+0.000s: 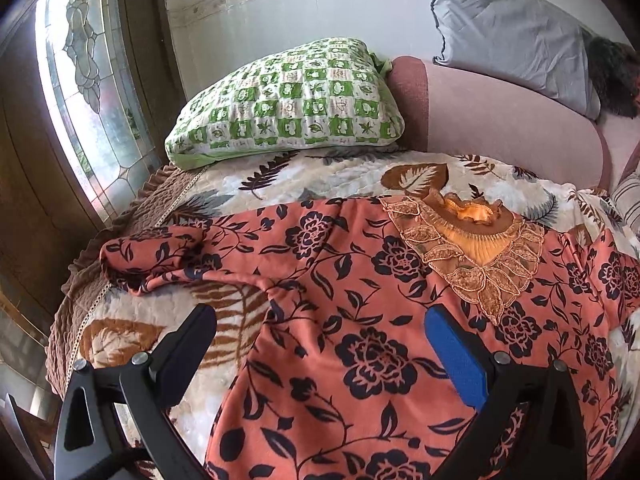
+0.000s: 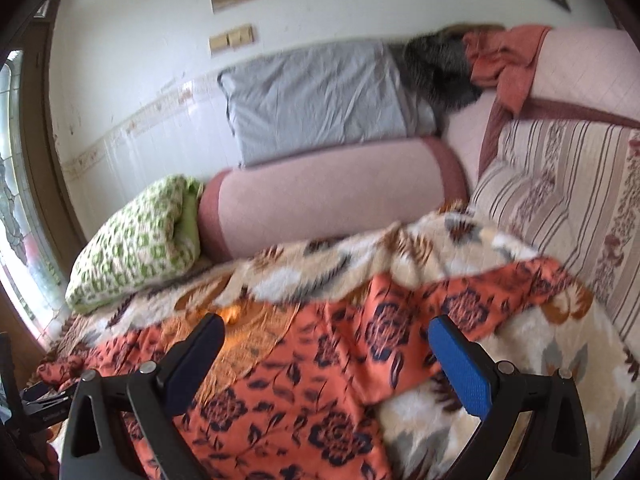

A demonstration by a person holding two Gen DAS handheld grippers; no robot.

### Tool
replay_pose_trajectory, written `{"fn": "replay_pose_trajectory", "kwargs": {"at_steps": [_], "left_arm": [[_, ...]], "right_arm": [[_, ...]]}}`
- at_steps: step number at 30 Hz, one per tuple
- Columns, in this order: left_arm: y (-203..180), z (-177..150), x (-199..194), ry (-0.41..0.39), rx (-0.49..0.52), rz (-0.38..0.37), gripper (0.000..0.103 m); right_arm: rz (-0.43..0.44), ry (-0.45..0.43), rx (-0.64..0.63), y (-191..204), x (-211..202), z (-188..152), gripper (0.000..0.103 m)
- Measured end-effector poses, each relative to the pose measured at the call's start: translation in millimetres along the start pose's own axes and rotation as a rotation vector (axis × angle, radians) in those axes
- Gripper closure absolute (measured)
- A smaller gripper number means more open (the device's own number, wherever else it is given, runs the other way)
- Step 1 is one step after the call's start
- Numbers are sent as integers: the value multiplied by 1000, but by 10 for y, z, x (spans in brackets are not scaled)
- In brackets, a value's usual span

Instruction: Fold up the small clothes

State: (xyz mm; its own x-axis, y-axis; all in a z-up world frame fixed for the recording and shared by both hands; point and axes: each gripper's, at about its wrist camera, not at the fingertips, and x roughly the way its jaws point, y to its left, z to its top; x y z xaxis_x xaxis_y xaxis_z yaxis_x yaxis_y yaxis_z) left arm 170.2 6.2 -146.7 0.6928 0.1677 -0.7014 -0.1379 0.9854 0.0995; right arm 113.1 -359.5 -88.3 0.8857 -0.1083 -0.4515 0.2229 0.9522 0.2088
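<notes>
An orange garment (image 1: 360,300) with dark flowers and a gold lace collar (image 1: 476,248) lies spread on the leaf-print blanket (image 1: 304,176). Its left sleeve (image 1: 160,256) lies crumpled toward the bed's left edge. My left gripper (image 1: 320,332) is open and empty, just above the garment's left side below the sleeve. In the right wrist view the garment (image 2: 304,392) fills the lower middle, its right sleeve (image 2: 480,292) reaching right. My right gripper (image 2: 326,344) is open and empty above the garment's right shoulder. The left gripper (image 2: 44,400) shows at the far left.
A green checked pillow (image 1: 288,104), a pink bolster (image 1: 500,120) and a grey pillow (image 1: 512,40) lie at the head of the bed by the wall. A striped cushion (image 2: 568,200) stands at the right. A stained-glass window (image 1: 88,92) is beyond the bed's left edge.
</notes>
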Motion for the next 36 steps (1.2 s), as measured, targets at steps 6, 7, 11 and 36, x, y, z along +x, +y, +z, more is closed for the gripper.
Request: {"fn": "replay_pose_trajectory", "kwargs": {"at_steps": [6, 7, 11, 36], "left_arm": [[-193, 65, 111, 6, 26, -8, 0], [-237, 72, 132, 8, 31, -11, 0], [-445, 109, 207, 8, 54, -30, 0], [-1225, -4, 841, 90, 199, -94, 0]], "right_arm": [[-38, 17, 9, -248, 155, 122, 0], [-35, 39, 19, -317, 215, 130, 0], [-30, 153, 149, -873, 537, 113, 0], [36, 259, 921, -3352, 1540, -156, 18]]}}
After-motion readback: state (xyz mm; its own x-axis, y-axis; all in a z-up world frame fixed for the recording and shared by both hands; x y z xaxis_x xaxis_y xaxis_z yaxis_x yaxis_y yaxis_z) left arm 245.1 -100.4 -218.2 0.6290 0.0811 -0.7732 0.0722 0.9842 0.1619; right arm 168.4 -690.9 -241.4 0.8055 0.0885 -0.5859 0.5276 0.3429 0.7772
